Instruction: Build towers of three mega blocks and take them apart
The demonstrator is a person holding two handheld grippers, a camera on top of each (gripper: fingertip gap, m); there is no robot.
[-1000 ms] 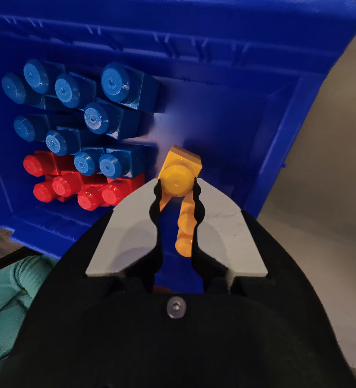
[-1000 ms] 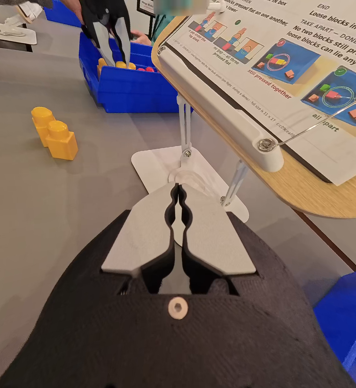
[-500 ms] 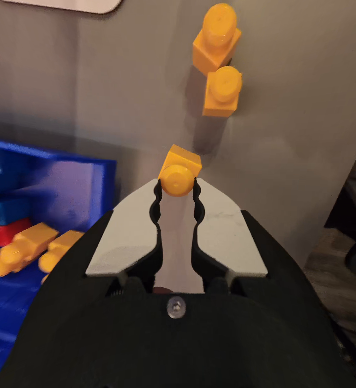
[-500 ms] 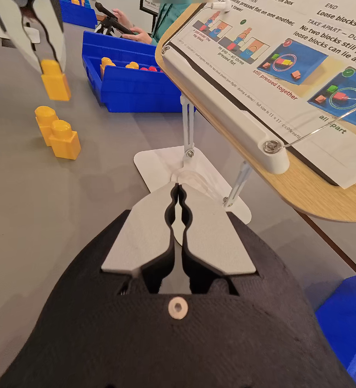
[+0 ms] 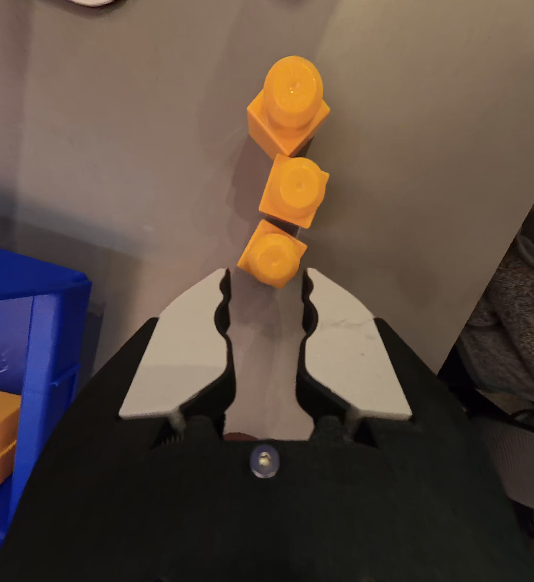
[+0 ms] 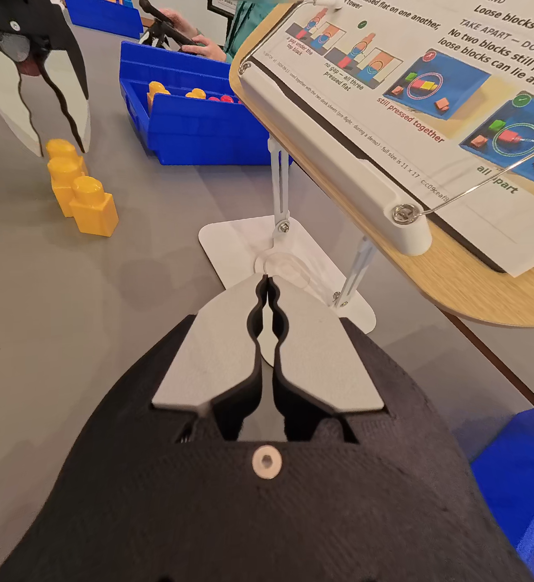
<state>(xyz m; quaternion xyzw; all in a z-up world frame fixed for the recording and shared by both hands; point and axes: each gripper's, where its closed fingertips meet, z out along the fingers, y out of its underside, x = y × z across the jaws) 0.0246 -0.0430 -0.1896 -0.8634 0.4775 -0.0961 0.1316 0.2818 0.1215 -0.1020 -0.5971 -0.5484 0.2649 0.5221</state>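
Observation:
Three yellow mega blocks stand in a row on the grey table point(image 5: 102, 157): a far one point(image 5: 287, 107), a middle one point(image 5: 294, 195) and a near one point(image 5: 272, 255). My left gripper point(image 5: 265, 274) is open just above the near block, and its pads do not touch it. The right wrist view shows the same row point(image 6: 92, 204) at the left, with the left gripper point(image 6: 61, 151) open over its far end point(image 6: 59, 148). My right gripper point(image 6: 266, 278) is shut and holds nothing, low over the table.
A blue bin point(image 6: 196, 126) with yellow and red blocks stands behind the row; its corner point(image 5: 29, 346) shows in the left wrist view. A document stand's white base point(image 6: 306, 252) and wooden board point(image 6: 448, 283) are on the right. Another blue bin point(image 6: 527, 472) is at the lower right.
My left gripper carried a yellow block from the blue bin to the table, set it beside the two yellow blocks and opened. The right gripper has stayed shut and still.

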